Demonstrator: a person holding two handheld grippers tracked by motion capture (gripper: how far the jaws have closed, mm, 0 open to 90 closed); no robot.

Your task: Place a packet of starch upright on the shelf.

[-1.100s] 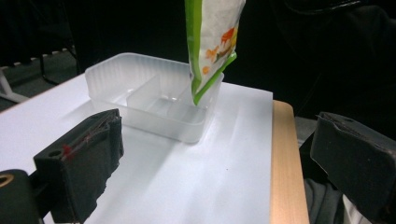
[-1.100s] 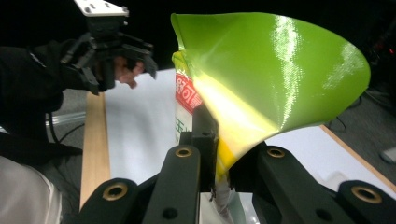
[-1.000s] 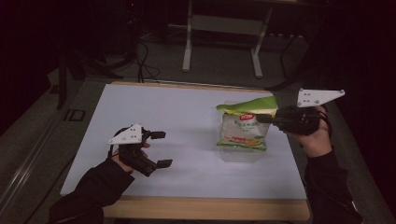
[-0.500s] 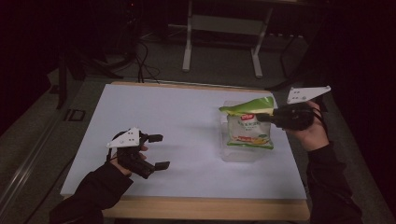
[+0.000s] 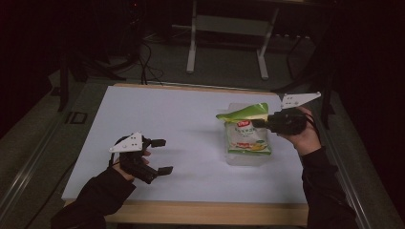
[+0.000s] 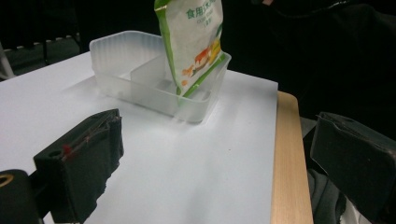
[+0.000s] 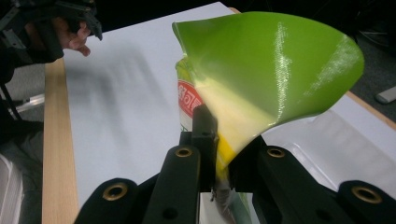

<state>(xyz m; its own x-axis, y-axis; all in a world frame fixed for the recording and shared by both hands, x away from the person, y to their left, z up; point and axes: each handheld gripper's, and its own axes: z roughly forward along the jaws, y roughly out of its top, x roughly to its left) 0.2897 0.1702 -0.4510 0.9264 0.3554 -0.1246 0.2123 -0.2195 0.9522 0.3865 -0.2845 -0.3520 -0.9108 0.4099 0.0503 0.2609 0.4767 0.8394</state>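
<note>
Standing in clear bin [image 6: 140, 84] near table's [image 5: 157, 114] right edge: snack bag [image 5: 246, 136], pinched by right gripper [image 5: 260, 123]; left gripper [image 5: 160, 156] agape, near front-left corner.

Dim, dark room, white worktop [image 5: 157, 119] with a pale wooden front edge, grey floor [image 5: 224, 67] beyond, light metal-legged table frame [image 5: 193, 43] at the far side, black cables [image 5: 145, 57] trailing across the floor, deep shadow along both sides

The green and white printed snack bag [image 6: 194, 42] is cut off by the top edge in the left gripper view. Its small print is unreadable. In the right gripper view its lower part sits hidden behind the right claw [image 7: 217, 154].
</note>
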